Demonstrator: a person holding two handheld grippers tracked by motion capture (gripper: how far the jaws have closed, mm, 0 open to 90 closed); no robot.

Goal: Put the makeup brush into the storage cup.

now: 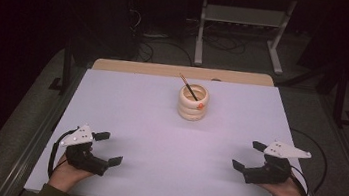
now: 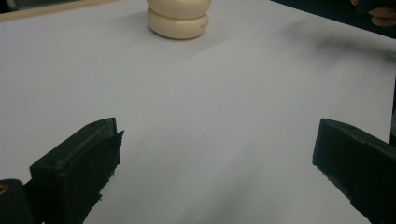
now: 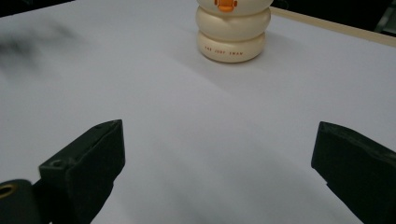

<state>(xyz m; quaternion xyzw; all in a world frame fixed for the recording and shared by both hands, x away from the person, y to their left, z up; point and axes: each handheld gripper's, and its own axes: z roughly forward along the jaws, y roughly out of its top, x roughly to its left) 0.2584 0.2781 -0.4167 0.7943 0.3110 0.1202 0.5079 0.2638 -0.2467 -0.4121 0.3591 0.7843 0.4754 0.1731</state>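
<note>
A cream ribbed pen holder (image 1: 193,102) with an orange mark stands upright on the white table (image 1: 157,141), toward the back centre. A pencil (image 1: 188,86) leans inside it, tip sticking out to the upper left. My left gripper (image 1: 111,148) rests near the front left corner, open and holding nothing. My right gripper (image 1: 247,156) sits near the front right, also open and holding nothing. The holder (image 2: 178,18) lies far ahead in the left gripper view, between the spread jaws of my left gripper (image 2: 212,156). The holder (image 3: 233,30) stands likewise ahead of my right gripper (image 3: 217,158).
The table's far edge shows a wooden strip (image 1: 180,71). Behind it stand a white metal frame (image 1: 241,30) and cables on a dark floor. Bare white surface lies between both grippers and the holder.
</note>
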